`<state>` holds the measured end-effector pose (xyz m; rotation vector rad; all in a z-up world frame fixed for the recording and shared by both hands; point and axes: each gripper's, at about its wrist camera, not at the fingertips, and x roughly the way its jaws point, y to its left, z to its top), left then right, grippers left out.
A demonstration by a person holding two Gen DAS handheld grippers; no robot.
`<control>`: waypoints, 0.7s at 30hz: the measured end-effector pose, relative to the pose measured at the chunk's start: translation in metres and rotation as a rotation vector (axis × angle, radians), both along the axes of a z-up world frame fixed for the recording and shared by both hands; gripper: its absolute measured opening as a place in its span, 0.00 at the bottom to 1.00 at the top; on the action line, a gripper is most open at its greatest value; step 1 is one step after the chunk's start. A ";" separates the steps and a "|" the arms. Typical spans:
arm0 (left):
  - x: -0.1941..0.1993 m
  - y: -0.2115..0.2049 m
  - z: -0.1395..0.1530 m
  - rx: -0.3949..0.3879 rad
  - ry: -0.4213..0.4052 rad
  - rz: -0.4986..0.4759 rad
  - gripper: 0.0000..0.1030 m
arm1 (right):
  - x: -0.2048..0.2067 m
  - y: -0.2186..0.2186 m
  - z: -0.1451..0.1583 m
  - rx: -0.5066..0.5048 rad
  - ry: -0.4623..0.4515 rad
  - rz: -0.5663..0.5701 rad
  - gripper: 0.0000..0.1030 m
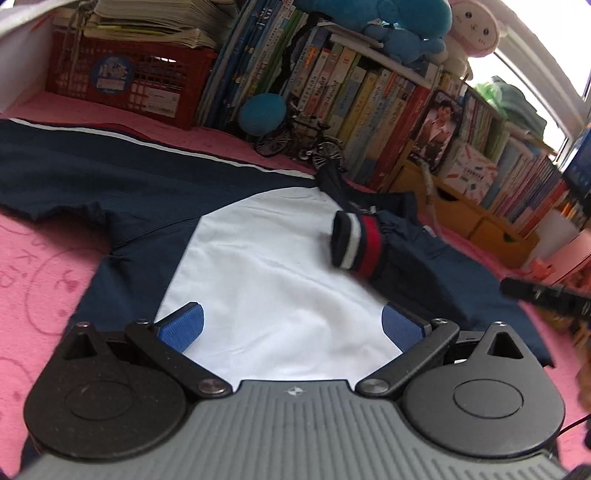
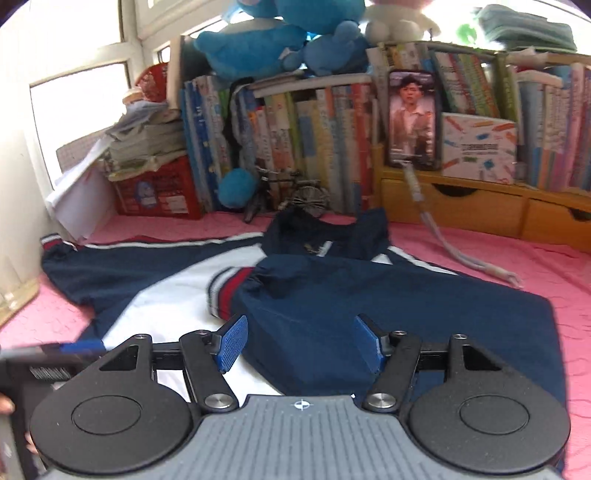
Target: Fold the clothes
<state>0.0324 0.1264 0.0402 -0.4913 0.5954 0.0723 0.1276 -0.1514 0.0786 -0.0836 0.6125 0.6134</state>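
— Against the back wall?
— Rows of upright books (image 2: 295, 140), with blue plush toys (image 2: 258, 40) on top and a pink-and-white plush (image 1: 476, 26) beside them.
— To the left?
— A red crate (image 1: 129, 81) under stacked papers (image 1: 147, 22).
— In front of the books?
— A small model bicycle (image 2: 291, 195) next to a blue ball (image 2: 236, 188), a portrait card (image 2: 413, 118) propped upright, wooden drawers (image 2: 454, 206) below, all over a pink bedcover (image 2: 517, 251).
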 end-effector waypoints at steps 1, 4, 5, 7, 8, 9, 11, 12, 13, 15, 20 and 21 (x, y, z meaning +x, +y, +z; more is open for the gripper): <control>0.007 0.000 0.005 -0.016 -0.011 -0.015 1.00 | -0.005 -0.009 -0.001 -0.042 -0.022 -0.025 0.62; 0.041 -0.008 0.010 0.037 -0.020 -0.017 1.00 | -0.020 -0.031 -0.001 -0.124 -0.071 -0.081 0.68; 0.056 -0.012 0.007 0.062 -0.005 -0.016 1.00 | -0.025 -0.038 -0.001 -0.151 -0.087 -0.100 0.70; 0.086 -0.021 -0.004 0.105 0.040 -0.009 1.00 | -0.032 -0.053 -0.003 -0.164 -0.097 -0.122 0.76; 0.101 -0.024 -0.012 0.113 0.068 0.001 1.00 | -0.035 -0.060 -0.004 -0.170 -0.102 -0.133 0.77; 0.115 -0.027 -0.021 0.105 0.103 0.013 1.00 | -0.039 -0.067 -0.005 -0.176 -0.107 -0.143 0.78; 0.130 -0.034 -0.032 0.130 0.105 0.050 1.00 | -0.042 -0.079 -0.009 -0.199 -0.103 -0.165 0.79; 0.135 -0.041 -0.035 0.175 0.099 0.063 0.98 | -0.042 -0.081 -0.012 -0.213 -0.097 -0.172 0.79; 0.139 -0.048 -0.037 0.212 0.101 0.067 0.94 | -0.041 -0.084 -0.017 -0.230 -0.088 -0.178 0.79; 0.139 -0.058 -0.036 0.246 0.067 0.059 0.45 | -0.037 -0.085 -0.025 -0.252 -0.071 -0.178 0.79; 0.124 -0.059 -0.018 0.354 -0.031 0.074 0.33 | -0.024 -0.085 -0.038 -0.266 -0.051 -0.222 0.79; 0.120 -0.057 -0.012 0.397 -0.055 0.083 0.33 | -0.022 -0.085 -0.039 -0.266 -0.049 -0.229 0.79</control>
